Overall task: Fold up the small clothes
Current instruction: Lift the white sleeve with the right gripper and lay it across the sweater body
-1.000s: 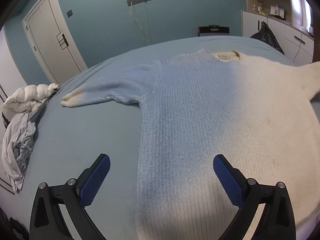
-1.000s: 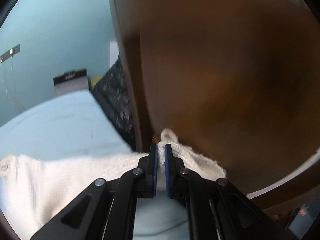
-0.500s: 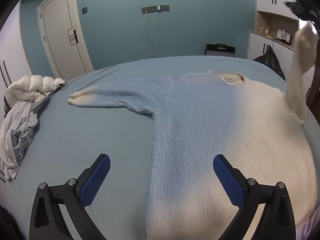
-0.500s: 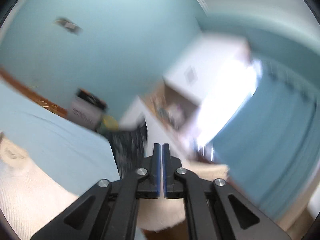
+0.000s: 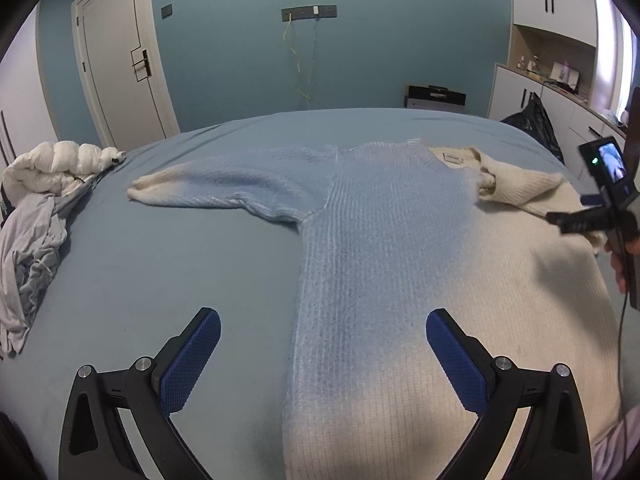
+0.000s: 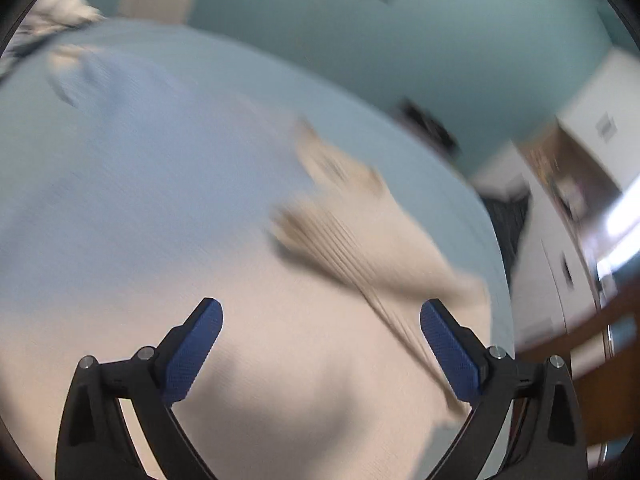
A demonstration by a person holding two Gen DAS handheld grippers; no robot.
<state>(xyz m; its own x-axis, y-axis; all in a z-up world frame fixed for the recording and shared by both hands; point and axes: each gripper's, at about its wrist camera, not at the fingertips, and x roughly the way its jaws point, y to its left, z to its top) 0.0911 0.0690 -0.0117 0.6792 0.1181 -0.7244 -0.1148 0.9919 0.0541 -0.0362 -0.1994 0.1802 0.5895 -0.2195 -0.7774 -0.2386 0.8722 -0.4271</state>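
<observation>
A knit sweater (image 5: 384,248), blue fading to cream, lies flat on the blue bed (image 5: 160,280). Its left sleeve (image 5: 224,188) stretches out to the left. The cream right sleeve (image 5: 516,188) lies folded inward next to the collar. My left gripper (image 5: 320,352) hovers open over the sweater's lower body, with nothing between its pads. In the blurred right wrist view my right gripper (image 6: 320,344) has its jaws opening over the cream side, nothing between them. The sleeve (image 6: 360,232) lies just ahead of it. The left wrist view shows that gripper (image 5: 560,220) at the right edge.
A white duvet and grey clothes (image 5: 36,208) are heaped at the bed's left edge. Beyond the bed are a door (image 5: 116,60), a black box (image 5: 436,98), a black bag (image 5: 532,124) and white cabinets (image 5: 552,92) on the right.
My right gripper, shut on the right sleeve, lifted it, swung it over the sweater and opened. The sleeve now lies folded by the collar. The left gripper pulled back a little, staying open.
</observation>
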